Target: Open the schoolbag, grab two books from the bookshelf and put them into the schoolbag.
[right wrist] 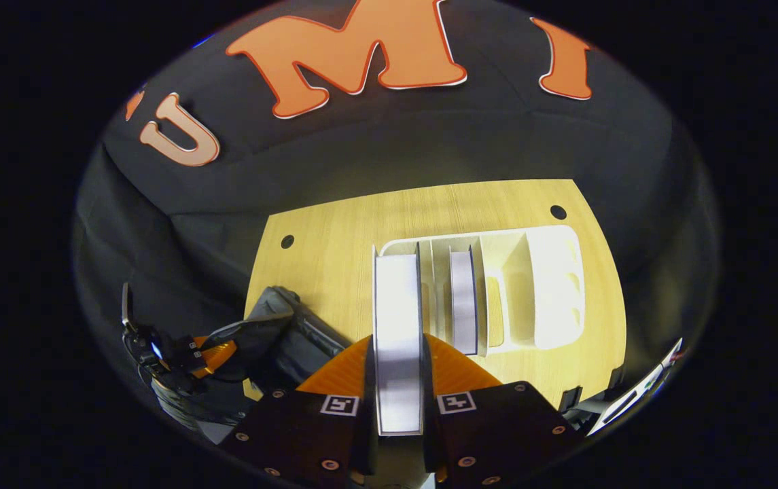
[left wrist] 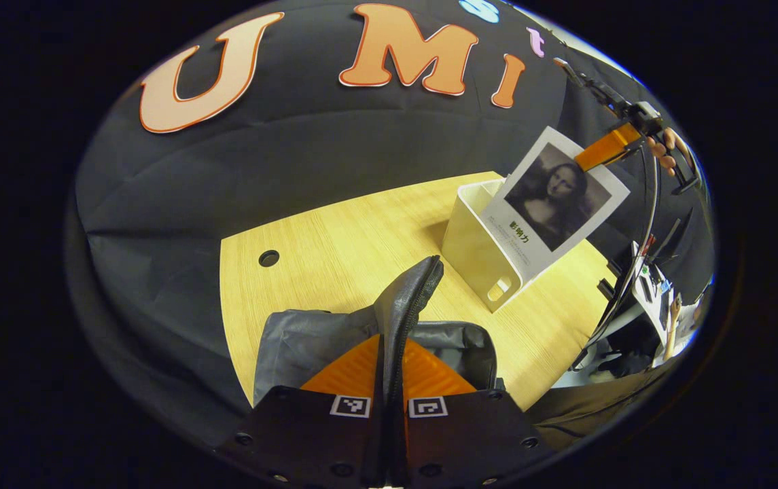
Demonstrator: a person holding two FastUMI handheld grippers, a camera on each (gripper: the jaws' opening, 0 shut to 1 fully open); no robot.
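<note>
Two claws, both pinching: the left gripper [left wrist: 389, 380] clamps the schoolbag [left wrist: 307, 346] flap upright; the right gripper [right wrist: 399, 380] squeezes a book [right wrist: 397, 326] above the bookshelf [right wrist: 545, 285]; another book [right wrist: 463, 299] stands just beyond it.

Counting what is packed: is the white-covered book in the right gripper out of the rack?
Out: the white-covered book hangs above the white plastic rack, clamped in the right gripper.

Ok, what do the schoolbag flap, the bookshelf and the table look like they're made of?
The schoolbag flap looks like dark, soft synthetic fabric: it folds limply where the left hand-held gripper pinches it. The bookshelf looks like white moulded plastic, smooth, with rounded corners and cut-out slots. The table shows a pale wood grain, probably a matte laminate.
</note>
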